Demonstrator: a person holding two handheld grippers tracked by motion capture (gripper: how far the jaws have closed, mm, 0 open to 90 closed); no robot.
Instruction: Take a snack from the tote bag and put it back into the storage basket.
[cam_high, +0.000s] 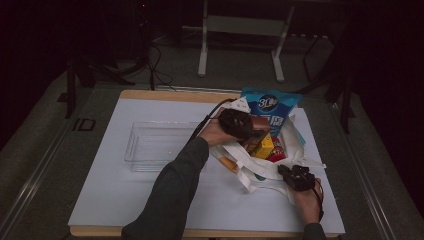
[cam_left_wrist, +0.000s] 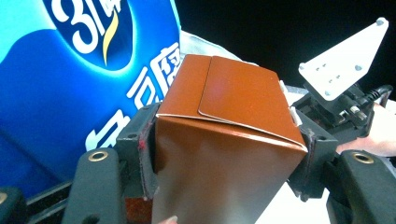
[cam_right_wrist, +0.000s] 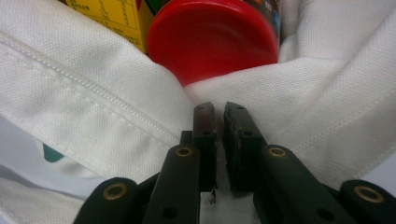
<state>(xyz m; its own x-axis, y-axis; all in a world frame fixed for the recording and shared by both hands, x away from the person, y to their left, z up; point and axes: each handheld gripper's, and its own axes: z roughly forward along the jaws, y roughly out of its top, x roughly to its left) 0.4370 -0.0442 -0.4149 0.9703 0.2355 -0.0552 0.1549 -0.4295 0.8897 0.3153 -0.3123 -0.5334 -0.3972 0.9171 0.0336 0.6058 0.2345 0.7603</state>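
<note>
My left tool (cam_left_wrist: 224, 154) is clamped on the brown box (cam_left_wrist: 224, 140) above the white bag (cam_high: 260, 167); my right tool (cam_right_wrist: 217, 116) pinches the bag's near cloth edge.

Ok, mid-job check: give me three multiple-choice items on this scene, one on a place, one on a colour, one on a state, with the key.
1. Where does the clear tray lie?
A. left of the white bag
B. inside the bag
C. on the blue pouch

2. What colour is the round lid in the white bag?
A. green
B. red
C. black

3. What do the left tongs hold?
A. nothing
B. the blue pouch
C. the brown carton

Key: 1 A, the high view shows the tray on the table left of the bag. 2 B, it shows red in the right gripper view. 3 C, the pads press the brown carton from both sides.
</note>
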